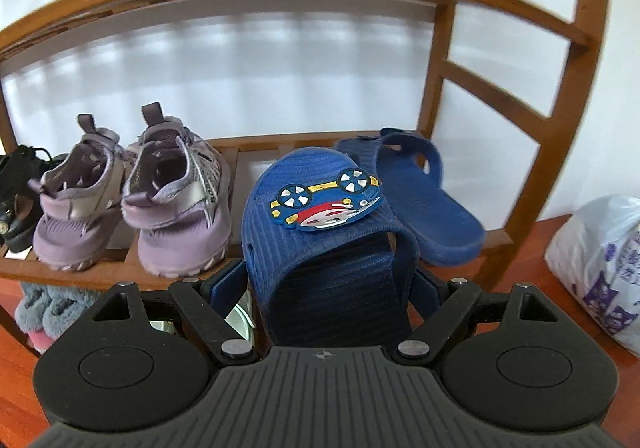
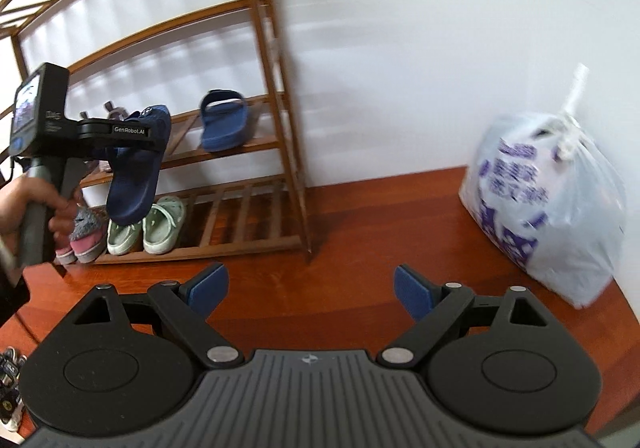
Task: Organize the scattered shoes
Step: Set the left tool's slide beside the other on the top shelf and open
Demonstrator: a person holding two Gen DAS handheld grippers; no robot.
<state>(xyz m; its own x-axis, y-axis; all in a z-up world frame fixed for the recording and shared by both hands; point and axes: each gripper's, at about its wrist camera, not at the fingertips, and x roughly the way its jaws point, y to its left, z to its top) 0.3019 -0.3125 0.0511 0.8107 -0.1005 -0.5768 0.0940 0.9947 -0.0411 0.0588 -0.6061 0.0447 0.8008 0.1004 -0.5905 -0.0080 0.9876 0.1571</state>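
Gripping the blue slipper (image 1: 320, 232) from both sides, our left gripper (image 1: 332, 288) holds it toe-forward in front of the middle shelf (image 1: 248, 146) of the wooden shoe rack (image 1: 576, 88); the slipper carries a car-shaped badge (image 1: 326, 198) on its strap. From the right wrist view we see the same slipper (image 2: 134, 172) hanging heel-down from the left gripper (image 2: 116, 132), clear of the rack. Our right gripper (image 2: 312, 288) is spread wide with nothing between its blue pads (image 2: 208, 284), hovering over the red-brown floor (image 2: 340, 232).

Surrounding items, counted:
- One matching blue slipper (image 1: 420, 184) already lies on the middle shelf, to the right of the held one.
- Two lilac sandals (image 1: 132, 192) stand heel-out on the same shelf, to the left, with a bare slatted gap between them and the resting slipper.
- One black shoe (image 1: 16, 200) sits at the far left, cut off by the frame edge.
- Two mint-green clogs (image 2: 148, 224) and two pink-and-grey fuzzy slippers (image 2: 82, 240) occupy the bottom shelf.
- One tied white plastic bag (image 2: 548, 200) with purple print stands on the floor right of the rack, against the wall.

The held slipper's heel is hidden behind the left gripper body. More shoes at the lower-left edge of the right wrist view are cropped and hard to make out. The bag's print is blurred.
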